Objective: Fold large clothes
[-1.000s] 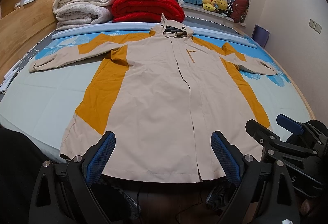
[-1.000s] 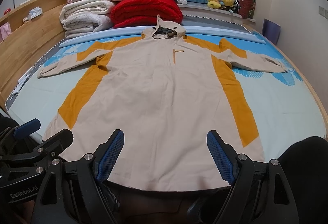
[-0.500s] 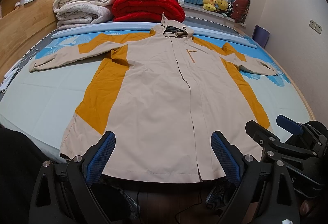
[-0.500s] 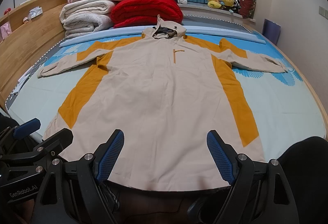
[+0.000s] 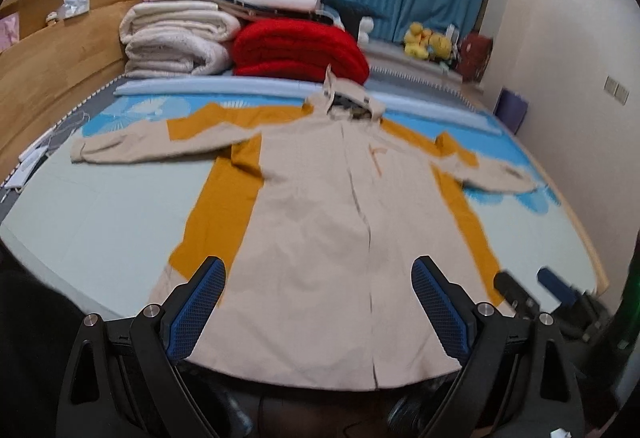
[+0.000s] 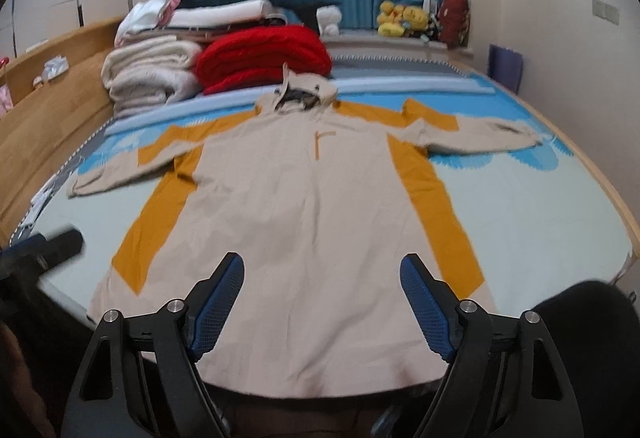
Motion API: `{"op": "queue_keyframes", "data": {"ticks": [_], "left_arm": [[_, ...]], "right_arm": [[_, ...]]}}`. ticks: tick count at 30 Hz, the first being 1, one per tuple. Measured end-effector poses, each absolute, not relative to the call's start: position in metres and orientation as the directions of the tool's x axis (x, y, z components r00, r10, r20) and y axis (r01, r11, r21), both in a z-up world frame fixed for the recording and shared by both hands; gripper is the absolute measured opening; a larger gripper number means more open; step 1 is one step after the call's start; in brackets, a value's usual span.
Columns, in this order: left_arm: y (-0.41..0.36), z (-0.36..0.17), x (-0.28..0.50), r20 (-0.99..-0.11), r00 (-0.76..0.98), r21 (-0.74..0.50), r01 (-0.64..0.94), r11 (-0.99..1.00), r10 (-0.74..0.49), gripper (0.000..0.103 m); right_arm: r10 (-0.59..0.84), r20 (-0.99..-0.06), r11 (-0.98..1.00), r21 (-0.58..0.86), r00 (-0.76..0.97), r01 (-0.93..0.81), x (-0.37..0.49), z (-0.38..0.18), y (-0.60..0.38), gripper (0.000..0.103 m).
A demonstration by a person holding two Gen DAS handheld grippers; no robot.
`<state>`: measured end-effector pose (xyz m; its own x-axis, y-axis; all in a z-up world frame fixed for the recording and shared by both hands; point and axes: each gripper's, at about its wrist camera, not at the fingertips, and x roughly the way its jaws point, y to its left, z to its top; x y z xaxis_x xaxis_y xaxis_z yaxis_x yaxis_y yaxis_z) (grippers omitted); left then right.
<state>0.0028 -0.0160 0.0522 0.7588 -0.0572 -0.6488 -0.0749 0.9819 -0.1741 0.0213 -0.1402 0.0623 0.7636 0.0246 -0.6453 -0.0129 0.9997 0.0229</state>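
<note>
A long beige hooded coat (image 5: 320, 230) (image 6: 312, 213) with mustard-orange side panels lies flat on the bed, front up, both sleeves spread out, hood at the far end. My left gripper (image 5: 319, 270) hovers above the coat's near hem, jaws wide apart and empty. My right gripper (image 6: 322, 268) hovers over the hem as well; its jaws are closing a little, with only air between them, the coat lying below. The right gripper's body shows at the lower right of the left wrist view (image 5: 552, 290).
Folded white blankets (image 5: 176, 41) and a red quilt (image 5: 296, 53) are stacked at the head of the bed. A wooden headboard (image 5: 52, 77) runs along the left. Plush toys (image 6: 400, 19) sit on the sill by blue curtains. A wall (image 5: 580, 117) lies to the right.
Both views have lifted: the coat sits lower and farther in frame and more of the room shows. The right gripper's blue pads stand slightly closer together.
</note>
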Motion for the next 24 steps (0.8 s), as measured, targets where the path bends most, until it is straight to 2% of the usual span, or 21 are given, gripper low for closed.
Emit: {"op": "queue_keyframes", "data": {"ticks": [1, 2, 3, 6, 10, 13, 17, 21, 24], "left_arm": [[-0.013, 0.057, 0.004, -0.636, 0.769, -0.181, -0.071, 0.981, -0.061, 0.088], [-0.007, 0.064, 0.010, -0.627, 0.776, -0.186, -0.069, 0.980, -0.065, 0.085], [-0.003, 0.067, 0.013, -0.615, 0.786, -0.188, -0.063, 0.980, -0.067, 0.080], [0.016, 0.074, 0.033, -0.591, 0.805, -0.172, -0.074, 0.982, -0.043, 0.061], [0.059, 0.077, 0.079, -0.609, 0.791, -0.192, -0.090, 0.977, -0.047, 0.033], [0.099, 0.077, 0.118, -0.609, 0.793, -0.176, -0.132, 0.976, -0.002, 0.020], [0.170, 0.061, 0.181, -0.640, 0.767, -0.196, -0.227, 0.954, 0.051, 0.019], [0.235, 0.030, 0.229, -0.677, 0.727, -0.207, -0.338, 0.918, 0.115, 0.019], [0.291, -0.008, 0.253, -0.719, 0.674, -0.227, -0.459, 0.859, 0.170, 0.019]], "right_arm": [[0.023, -0.636, 1.000, 0.016, 0.772, -0.017, 0.021, 0.065, -0.141, 0.075], [0.023, -0.628, 1.000, 0.011, 0.778, -0.021, 0.021, 0.067, -0.141, 0.068], [0.028, -0.623, 1.000, 0.008, 0.782, -0.029, 0.021, 0.070, -0.142, 0.060], [0.050, -0.617, 0.998, 0.005, 0.786, -0.060, 0.030, 0.079, -0.144, 0.050], [0.060, -0.616, 0.997, -0.005, 0.786, -0.079, 0.063, 0.100, -0.146, 0.049], [0.069, -0.615, 0.994, -0.021, 0.786, -0.104, 0.100, 0.115, -0.145, 0.049], [0.098, -0.610, 0.990, -0.023, 0.787, -0.142, 0.155, 0.131, -0.139, 0.052], [0.153, -0.616, 0.982, 0.008, 0.772, -0.188, 0.215, 0.132, -0.131, 0.076], [0.192, -0.610, 0.969, -0.004, 0.769, -0.245, 0.263, 0.127, -0.119, 0.076]]}}
